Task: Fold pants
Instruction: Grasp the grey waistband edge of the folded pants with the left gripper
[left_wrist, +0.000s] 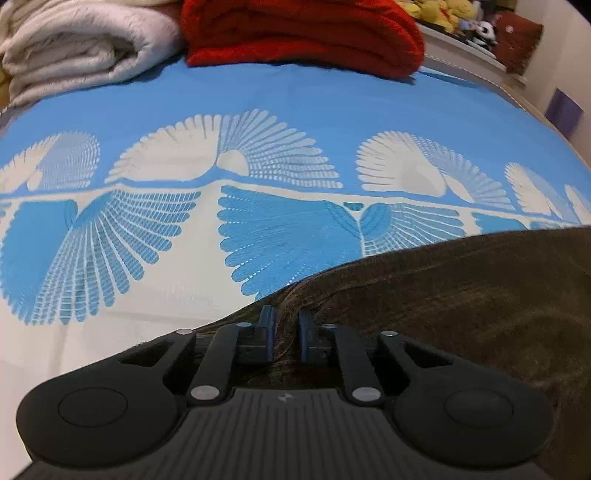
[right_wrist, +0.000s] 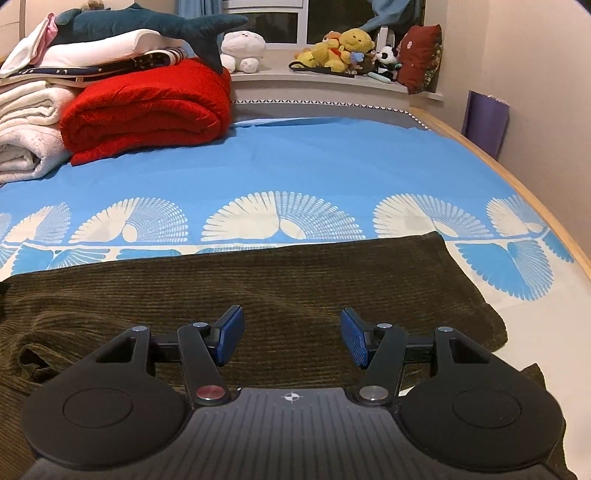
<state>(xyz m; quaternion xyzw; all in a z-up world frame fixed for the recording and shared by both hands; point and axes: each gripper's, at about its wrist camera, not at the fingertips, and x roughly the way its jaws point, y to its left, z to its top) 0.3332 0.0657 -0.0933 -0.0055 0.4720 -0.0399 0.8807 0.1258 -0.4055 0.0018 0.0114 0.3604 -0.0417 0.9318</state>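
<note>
Dark olive corduroy pants (right_wrist: 280, 280) lie spread on the blue and white bedsheet (right_wrist: 314, 166). In the left wrist view the pants (left_wrist: 461, 295) fill the lower right. My left gripper (left_wrist: 287, 325) is shut on a raised ridge of the pants' edge, pinched between the blue pads. My right gripper (right_wrist: 291, 332) is open and empty, hovering just above the flat pants, with its blue pads (right_wrist: 232, 334) wide apart. A rumpled fold of the pants (right_wrist: 33, 354) lies at the lower left of the right wrist view.
A folded red blanket (right_wrist: 147, 107) and a white blanket (right_wrist: 26, 136) sit at the bed's far left. Plush toys (right_wrist: 343, 48) line the window ledge. The bed's wooden edge (right_wrist: 535, 206) runs along the right, near the wall.
</note>
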